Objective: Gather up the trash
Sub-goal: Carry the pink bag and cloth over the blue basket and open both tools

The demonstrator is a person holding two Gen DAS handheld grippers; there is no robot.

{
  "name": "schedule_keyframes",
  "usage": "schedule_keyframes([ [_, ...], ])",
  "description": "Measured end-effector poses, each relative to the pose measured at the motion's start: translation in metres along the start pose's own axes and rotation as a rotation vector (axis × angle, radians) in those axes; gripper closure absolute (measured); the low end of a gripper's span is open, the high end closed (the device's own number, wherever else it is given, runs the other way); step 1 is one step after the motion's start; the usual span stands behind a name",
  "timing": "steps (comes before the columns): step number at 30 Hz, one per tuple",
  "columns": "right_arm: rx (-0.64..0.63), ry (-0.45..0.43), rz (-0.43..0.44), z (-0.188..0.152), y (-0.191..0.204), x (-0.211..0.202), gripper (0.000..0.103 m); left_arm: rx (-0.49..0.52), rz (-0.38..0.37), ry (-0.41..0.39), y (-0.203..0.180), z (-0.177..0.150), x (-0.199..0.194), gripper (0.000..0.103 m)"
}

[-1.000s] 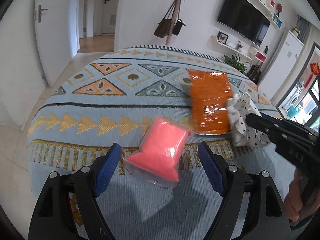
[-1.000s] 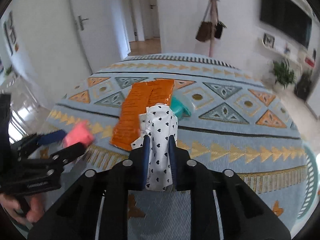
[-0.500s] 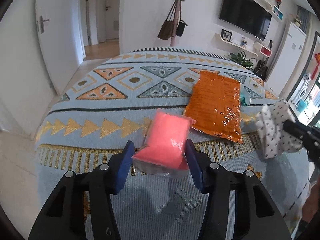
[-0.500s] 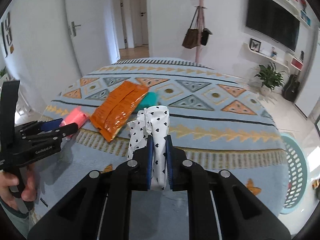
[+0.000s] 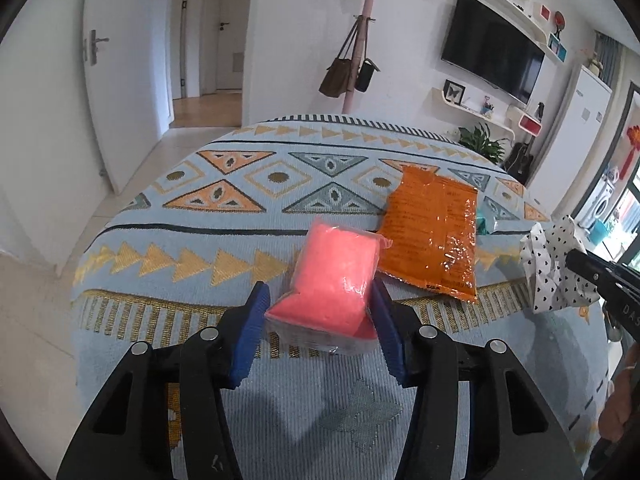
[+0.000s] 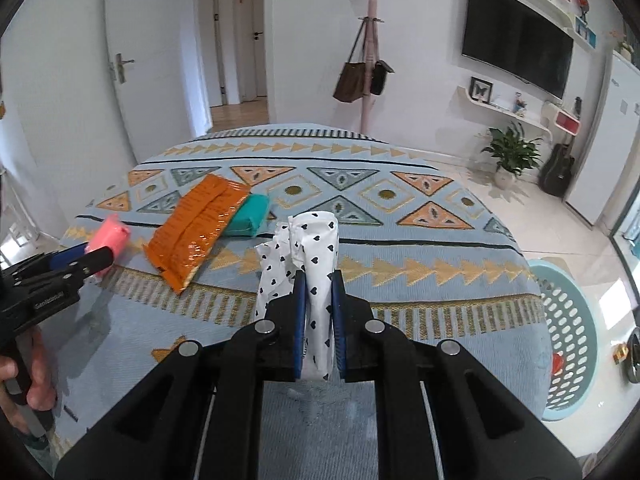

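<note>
My left gripper (image 5: 320, 312) is shut on a pink plastic-wrapped packet (image 5: 336, 280) and holds it above the near edge of the patterned table (image 5: 240, 208); the packet also shows in the right wrist view (image 6: 108, 240). My right gripper (image 6: 319, 280) is shut on a crumpled white wrapper with black hearts (image 6: 316, 248), also seen at the right of the left wrist view (image 5: 554, 268). An orange foil bag (image 5: 434, 236) and a teal packet (image 6: 250, 220) lie on the table.
A light teal perforated basket (image 6: 568, 336) stands on the floor to the right of the table, with something red inside. A coat stand with bags (image 6: 366, 72) is beyond the far edge. A door (image 5: 116, 80) is at left.
The left gripper closed onto the pink packet and lifted it slightly. The right gripper pulled back and up with the heart-print wrapper, bringing the basket into view.
</note>
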State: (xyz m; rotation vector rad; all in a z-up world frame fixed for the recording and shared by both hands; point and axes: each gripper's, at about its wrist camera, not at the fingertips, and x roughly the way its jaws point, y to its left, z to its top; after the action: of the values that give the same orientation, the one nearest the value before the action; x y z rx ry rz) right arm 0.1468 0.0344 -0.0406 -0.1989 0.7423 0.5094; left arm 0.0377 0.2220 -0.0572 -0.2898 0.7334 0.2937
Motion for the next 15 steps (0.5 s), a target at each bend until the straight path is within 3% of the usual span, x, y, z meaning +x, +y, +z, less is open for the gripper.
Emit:
schedule_keyframes([
  [10,0.035,0.005,-0.008,0.0,-0.007,0.003,0.093,-0.013,-0.012,-0.021,0.001,0.0,-0.003,0.054],
  [15,0.042,-0.054,-0.031,0.004,-0.015,-0.019,0.093,-0.029,-0.059,-0.065,-0.007,0.007,-0.019,0.054],
])
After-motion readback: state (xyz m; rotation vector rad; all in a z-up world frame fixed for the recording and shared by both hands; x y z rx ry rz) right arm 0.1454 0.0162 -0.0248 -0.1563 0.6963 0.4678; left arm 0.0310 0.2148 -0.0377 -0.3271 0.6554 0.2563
